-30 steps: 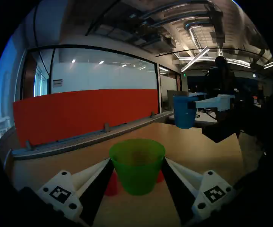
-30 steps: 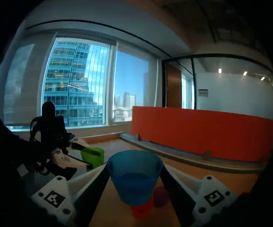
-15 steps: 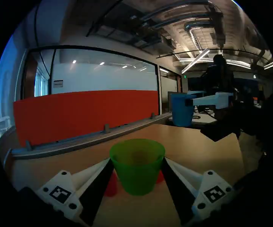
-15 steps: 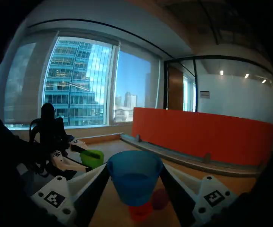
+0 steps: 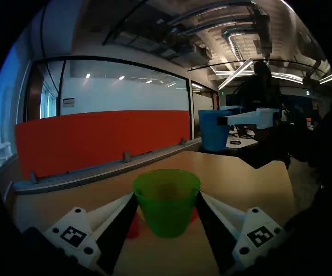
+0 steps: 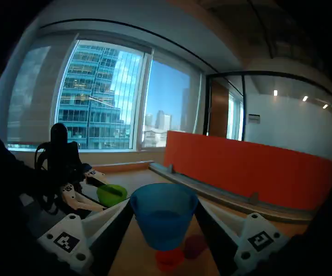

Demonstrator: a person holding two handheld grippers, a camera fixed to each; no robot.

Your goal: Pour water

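My left gripper is shut on a green cup, held upright over the wooden table. My right gripper is shut on a blue cup with water in its lower part. In the left gripper view the blue cup hangs up at the right in the right gripper, well above the table. In the right gripper view the green cup sits lower left in the left gripper, its mouth facing me.
A red cup and a purple cup stand on the table below the blue cup. An orange partition with a grey rail borders the table's far side. Large windows lie beyond. A person holds the right gripper.
The blue cup has risen and moved left in the left gripper view. In the right gripper view the green cup has dropped lower and shows more of its mouth. The left gripper stayed put.
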